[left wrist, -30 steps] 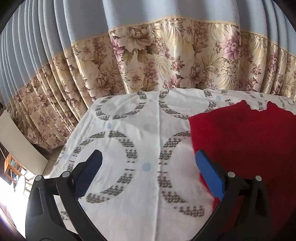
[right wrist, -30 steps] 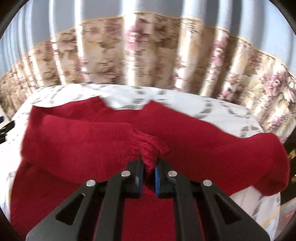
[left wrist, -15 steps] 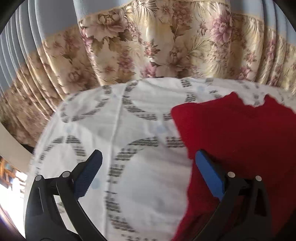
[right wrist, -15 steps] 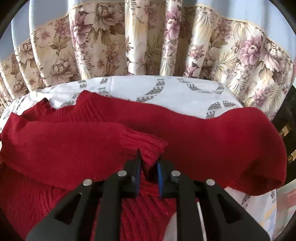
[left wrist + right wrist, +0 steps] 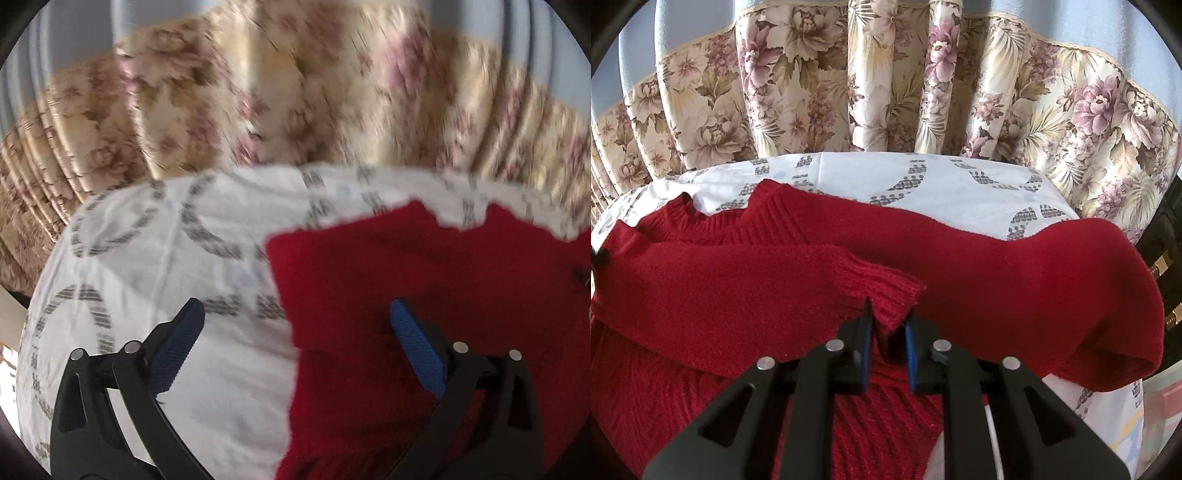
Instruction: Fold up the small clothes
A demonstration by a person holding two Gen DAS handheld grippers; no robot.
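Observation:
A small red knit sweater [image 5: 979, 258] lies on a white patterned sheet [image 5: 923, 181]. Its left sleeve is folded across the chest, with the ribbed cuff [image 5: 886, 291] between the pads of my right gripper [image 5: 888, 325]. The jaws stand a little apart, so the grip looks slack. The right sleeve [image 5: 1108, 314] stretches out to the right and hangs over the sheet's edge. In the left wrist view, the sweater [image 5: 424, 295] fills the lower right. My left gripper [image 5: 295, 317] is open and empty above its left edge, one finger over the sheet [image 5: 166, 258], one over the knit.
Floral curtains [image 5: 886, 92] hang close behind the covered surface, with blue fabric above them. The sheet drops off at the left edge in the left wrist view and at the right edge in the right wrist view. Dark furniture [image 5: 1167, 258] stands at the far right.
My right gripper carried the cuff across the chest and its jaws have opened slightly around it. My left gripper has swung right, further over the sweater's left edge.

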